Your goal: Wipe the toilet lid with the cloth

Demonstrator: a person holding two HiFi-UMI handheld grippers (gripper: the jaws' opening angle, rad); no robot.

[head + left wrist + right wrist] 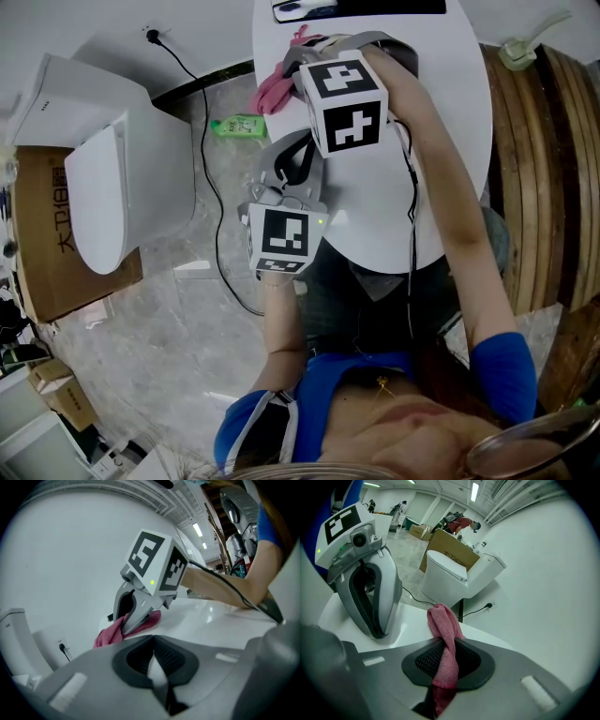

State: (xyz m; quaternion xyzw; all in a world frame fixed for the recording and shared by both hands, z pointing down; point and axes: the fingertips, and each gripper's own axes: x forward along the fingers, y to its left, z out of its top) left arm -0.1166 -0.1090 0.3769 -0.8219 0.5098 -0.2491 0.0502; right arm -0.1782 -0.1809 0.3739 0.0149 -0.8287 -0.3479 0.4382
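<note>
Now, floor: grey marble-look tiles, carrying the toilet, the box and the counter.
Counter [375,220]: round and white; both claws are over it, and a dark flat item lies at its far edge.
Wooden slatted piece [534,169]: curved, just beside the counter's right edge.
Toilet [122,178]: white, on the floor well apart from the counter's left edge, with its lid [94,202] down and nothing on it.
Cardboard box [47,234]: brown, touching the toilet on the side away from the counter.
Right claw [443,641]: closed on the cloth, near the counter's far-left edge.
Left claw [152,641]: jaws pressed together with nothing between them, over the counter's left edge and nearer the person than the right claw.
Cloth [443,625]: pink knit, pinched as a twisted strand in the right claw; its loose end bunches on the counter at the far-left edge.
Cable [211,187]: black, running from a wall socket [150,35] across the floor between toilet and counter.
Green bottle [239,125]: lying on the floor just off the counter's left edge, beside the cable.
</note>
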